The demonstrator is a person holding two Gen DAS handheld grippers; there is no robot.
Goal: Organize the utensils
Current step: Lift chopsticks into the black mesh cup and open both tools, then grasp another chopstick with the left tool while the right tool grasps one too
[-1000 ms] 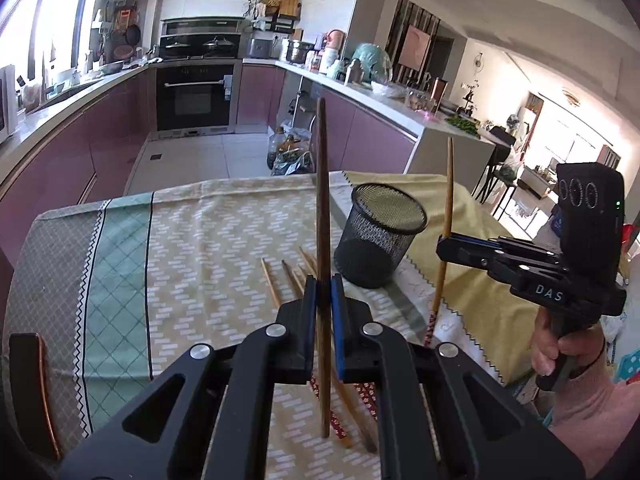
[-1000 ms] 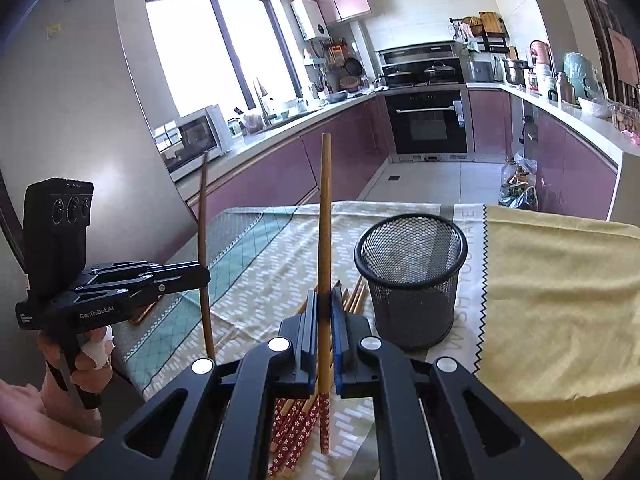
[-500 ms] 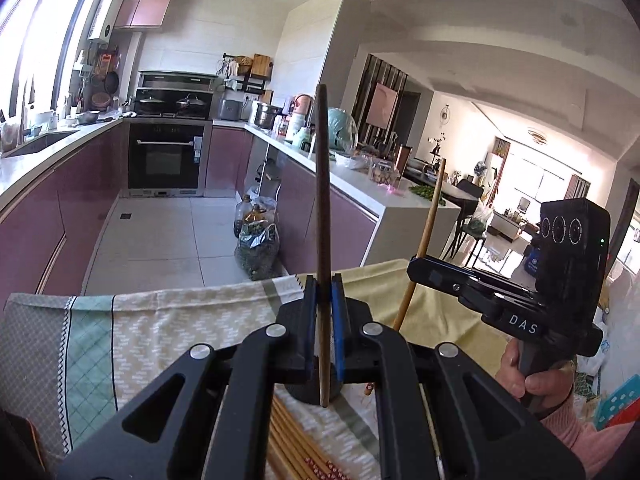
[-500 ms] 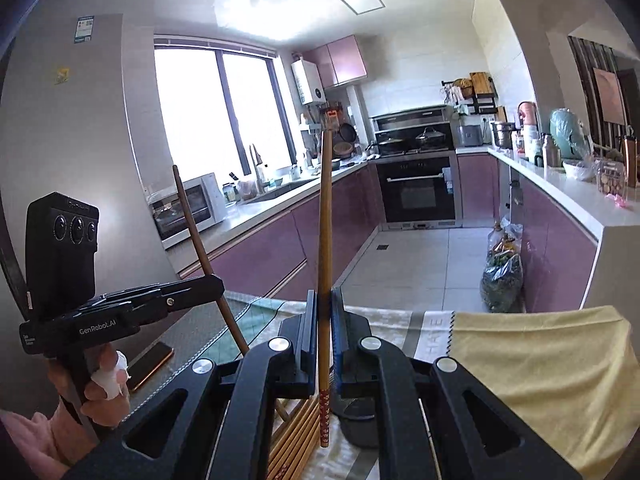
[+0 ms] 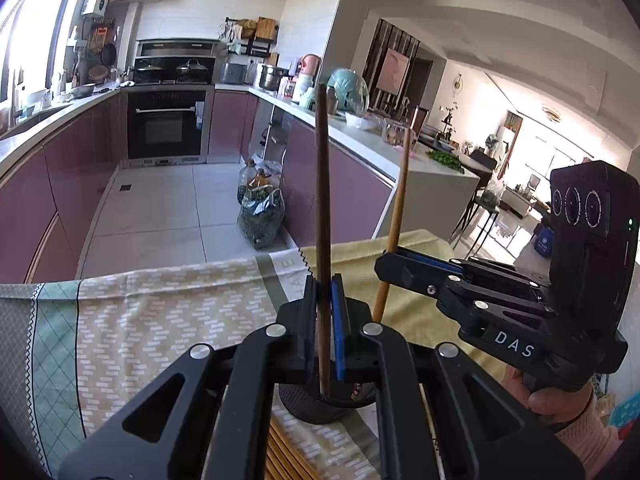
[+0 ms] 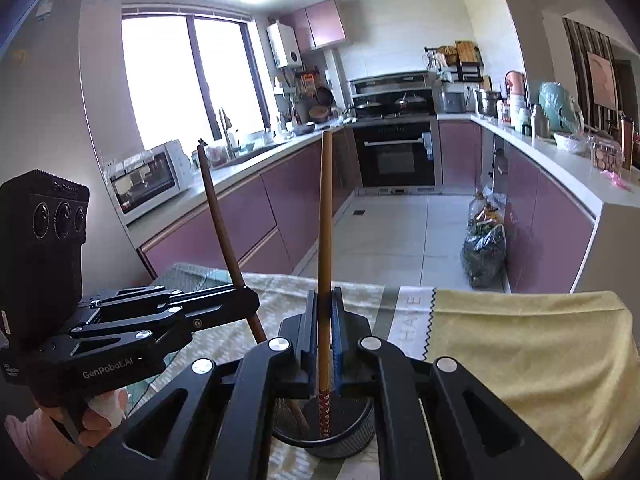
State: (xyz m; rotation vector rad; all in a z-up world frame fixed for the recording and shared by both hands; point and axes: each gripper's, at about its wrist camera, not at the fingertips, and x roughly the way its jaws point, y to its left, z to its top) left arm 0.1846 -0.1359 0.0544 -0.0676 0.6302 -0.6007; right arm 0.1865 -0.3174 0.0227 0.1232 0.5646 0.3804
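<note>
My left gripper [image 5: 324, 282] is shut on a dark brown chopstick [image 5: 322, 200] that it holds upright. The stick's lower end hangs over the mouth of the black mesh cup [image 5: 316, 410], which sits right under the fingers. My right gripper [image 6: 325, 294] is shut on a lighter chopstick [image 6: 325, 220], whose red-patterned end dips into the mesh cup [image 6: 340, 442]. In the left wrist view the right gripper [image 5: 385, 267] stands close on the right. In the right wrist view the left gripper [image 6: 250, 302] is close on the left, its dark chopstick [image 6: 218, 208] slanting down to the cup.
Several more chopsticks [image 5: 286, 454] lie on the patterned tablecloth [image 5: 160, 320] just before the cup. A yellow cloth [image 6: 520, 360] covers the table's right part. Beyond the far table edge are the kitchen floor, bags [image 5: 260, 216] and purple cabinets. A hand [image 5: 560, 400] holds each gripper.
Both grippers have moved forward and up with their chopsticks. The mesh cup, earlier ahead of the fingers, now lies directly beneath them, with both stick ends at its mouth.
</note>
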